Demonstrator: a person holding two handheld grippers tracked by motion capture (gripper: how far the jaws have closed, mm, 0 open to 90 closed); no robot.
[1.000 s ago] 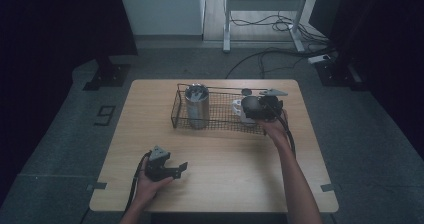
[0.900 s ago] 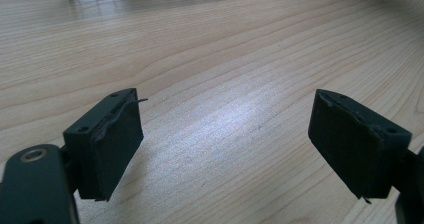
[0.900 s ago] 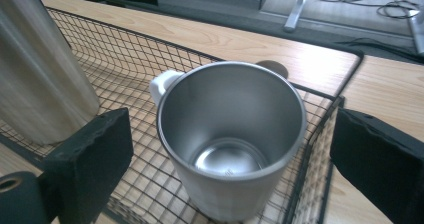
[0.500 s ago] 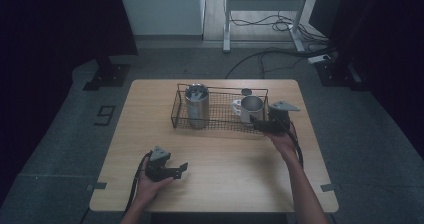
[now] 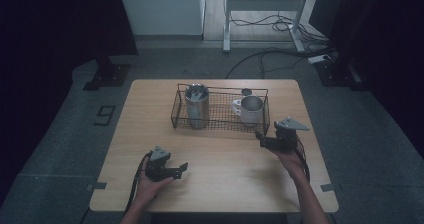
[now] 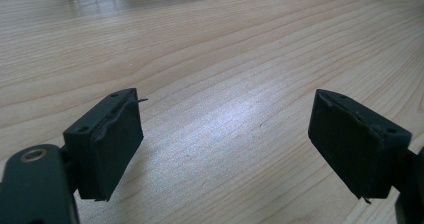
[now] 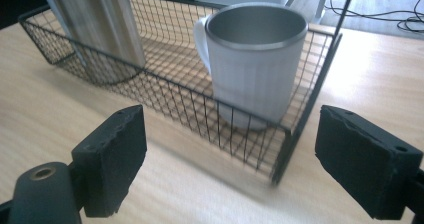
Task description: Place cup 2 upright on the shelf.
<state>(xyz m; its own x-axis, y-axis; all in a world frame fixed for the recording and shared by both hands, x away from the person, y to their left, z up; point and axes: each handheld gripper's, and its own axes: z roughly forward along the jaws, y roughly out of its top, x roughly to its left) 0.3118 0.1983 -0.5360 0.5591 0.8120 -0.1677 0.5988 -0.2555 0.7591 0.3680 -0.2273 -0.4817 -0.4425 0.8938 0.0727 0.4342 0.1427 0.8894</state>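
One mug [image 5: 251, 110]: upright, mouth up, handle pointing left.
Basket [image 5: 220, 125]: one, long axis left-right.
Tools: left tool [image 5: 184, 167] and right tool [image 5: 259, 135] both spread, empty.

White steel-lined mug [image 5: 250, 110] – upright, right end of wire basket [image 5: 220, 125]

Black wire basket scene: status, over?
Left gripper and right gripper open, empty. White metal-lined mug upright in black wire basket, right end, untouched. Steel cylinder holder at left end, apart. Nothing in the way.

White mug [image 7: 256, 64] stands upright inside wire basket [image 7: 305, 109].
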